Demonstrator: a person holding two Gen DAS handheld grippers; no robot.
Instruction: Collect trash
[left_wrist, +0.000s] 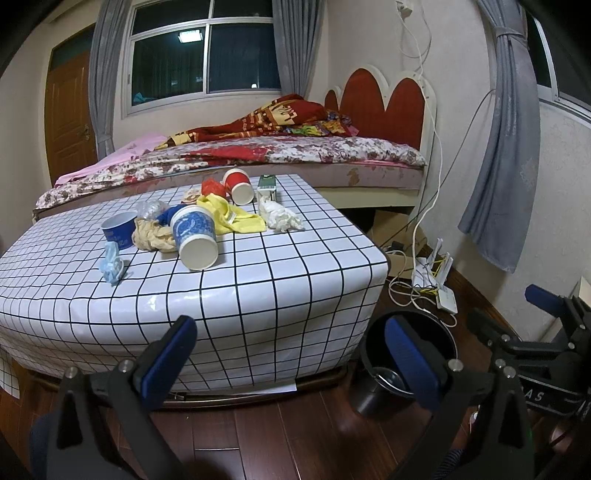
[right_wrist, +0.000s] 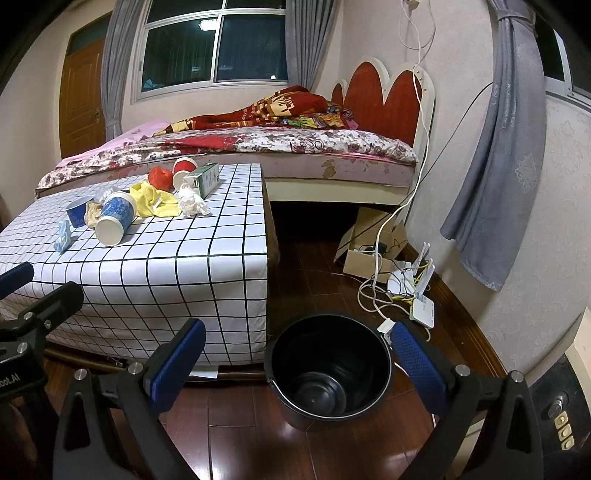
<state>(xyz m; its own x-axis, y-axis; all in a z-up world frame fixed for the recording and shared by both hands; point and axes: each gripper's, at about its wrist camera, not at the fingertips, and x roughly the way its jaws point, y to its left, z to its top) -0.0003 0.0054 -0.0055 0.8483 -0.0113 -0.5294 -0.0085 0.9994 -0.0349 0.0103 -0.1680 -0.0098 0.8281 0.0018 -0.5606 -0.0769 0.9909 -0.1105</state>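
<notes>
Counter (left_wrist: 229, 295): low block under a white checked cover, ahead of both hand-held grippers and a little above them; all the trash lies on its top, so each piece must be lifted off and carried down to the bucket.
Face mask (left_wrist: 112, 264): crumpled pale blue, leftmost of the litter, ahead and left of the left hand-held gripper, nearest the counter's front edge.
Blue paper cup, upright (left_wrist: 118, 227): stands just behind the mask, mouth up.
Brown crumpled paper (left_wrist: 153, 236): wedged between the two blue cups, touching the tipped one.
Blue paper cup, tipped (left_wrist: 194, 236): on its side, base facing the grippers; I judge it an easy first grasp, since its wall is exposed.
Yellow cloth (left_wrist: 236, 218): spread flat behind the tipped cup, partly under other bits.
Red paper cup (left_wrist: 238, 186): on its side farther back, beside a red wad (left_wrist: 212, 186).
White tissue (left_wrist: 282, 218): bunched at the right of the pile, just in front of a green carton (left_wrist: 267, 186).
Left hand-held gripper (left_wrist: 290, 354): blue pads spread wide, nothing between them; held low before the counter's front face, well short of the trash.
Black bucket (right_wrist: 328, 369): on the wood floor beside the counter's right corner, empty; placed there, I judge, so trash travels a short way.
Right hand-held gripper (right_wrist: 297, 363): pads wide apart, holding nothing, framing the bucket's mouth from above.
</notes>
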